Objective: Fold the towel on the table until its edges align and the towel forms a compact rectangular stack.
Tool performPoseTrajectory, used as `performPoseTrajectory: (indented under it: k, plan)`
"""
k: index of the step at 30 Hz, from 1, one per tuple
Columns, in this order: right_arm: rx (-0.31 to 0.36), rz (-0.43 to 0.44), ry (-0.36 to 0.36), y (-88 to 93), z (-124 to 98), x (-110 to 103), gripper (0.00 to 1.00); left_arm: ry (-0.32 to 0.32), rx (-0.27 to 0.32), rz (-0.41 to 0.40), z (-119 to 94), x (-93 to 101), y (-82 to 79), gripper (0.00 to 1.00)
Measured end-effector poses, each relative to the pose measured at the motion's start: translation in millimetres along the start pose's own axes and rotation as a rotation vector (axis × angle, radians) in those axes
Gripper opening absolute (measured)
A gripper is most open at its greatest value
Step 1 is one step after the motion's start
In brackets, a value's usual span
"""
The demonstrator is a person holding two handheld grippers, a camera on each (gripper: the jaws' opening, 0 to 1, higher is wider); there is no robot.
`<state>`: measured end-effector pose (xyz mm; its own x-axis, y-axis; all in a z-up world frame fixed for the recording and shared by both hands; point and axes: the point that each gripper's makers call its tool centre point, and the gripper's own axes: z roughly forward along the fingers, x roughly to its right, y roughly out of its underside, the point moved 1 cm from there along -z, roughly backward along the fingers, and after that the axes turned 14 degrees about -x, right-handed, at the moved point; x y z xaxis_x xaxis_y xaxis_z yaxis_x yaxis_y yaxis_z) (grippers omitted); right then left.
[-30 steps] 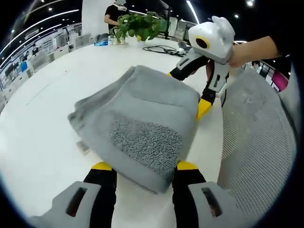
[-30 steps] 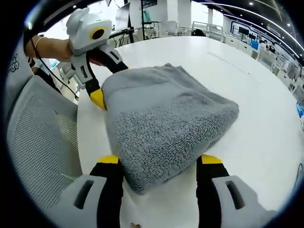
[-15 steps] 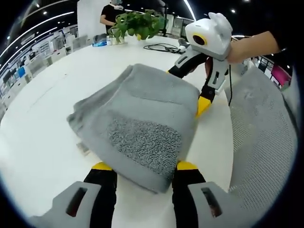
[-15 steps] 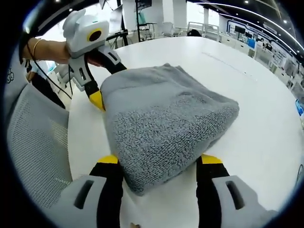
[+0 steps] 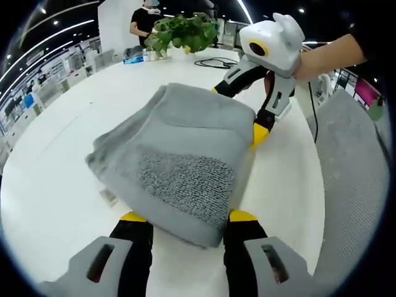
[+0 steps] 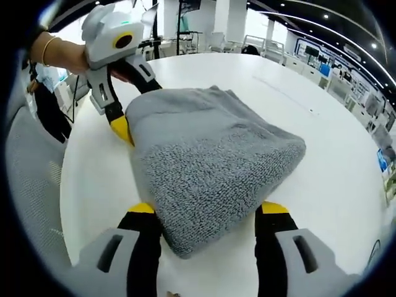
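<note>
Round white table (image 5: 55, 161), towel (image 5: 179, 154) bunched on it, left gripper (image 5: 183, 218) and right gripper (image 6: 207, 210) both spread around its corners; potted plant (image 5: 179, 31) at twelve o'clock.

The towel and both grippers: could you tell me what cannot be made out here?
- Left gripper view: the towel covers the left gripper jaw tips, so its grip is unclear.
- Right gripper view: the towel likewise hides the right gripper tips.
- Both views: the towel's underside and lower edge alignment are hidden by its own folds.
</note>
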<state>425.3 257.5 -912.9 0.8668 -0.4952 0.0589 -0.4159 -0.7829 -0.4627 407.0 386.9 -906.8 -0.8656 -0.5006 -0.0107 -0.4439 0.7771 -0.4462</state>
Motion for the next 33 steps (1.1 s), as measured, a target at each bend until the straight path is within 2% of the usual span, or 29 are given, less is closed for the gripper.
performPoseTrajectory:
  k: [4, 7, 14, 25, 30, 33]
  plan:
    - [0.005, 0.002, 0.008, -5.3, 4.2, 11.9, 0.6, -0.011, 0.012, 0.002, 3.6, -12.6, -6.2, 0.45]
    - [0.008, -0.001, 0.02, -10.0, 6.5, 20.5, 0.59, -0.022, 0.005, 0.052, 7.0, -20.9, -10.4, 0.45]
    - [0.02, 0.032, 0.028, -17.9, 15.6, 42.4, 0.59, -0.013, 0.002, 0.054, 12.3, -42.4, -22.3, 0.44]
    - [0.028, 0.065, 0.023, -20.4, 13.1, 42.2, 0.59, -0.013, 0.007, 0.047, 13.0, -43.8, -23.4, 0.45]
    - [0.035, 0.085, 0.025, -19.4, 7.7, 39.8, 0.58, -0.047, 0.004, 0.035, 10.5, -43.7, -22.4, 0.45]
    - [0.041, 0.105, 0.021, -19.4, 2.4, 37.4, 0.58, -0.056, 0.022, 0.001, 6.5, -42.6, -21.2, 0.48]
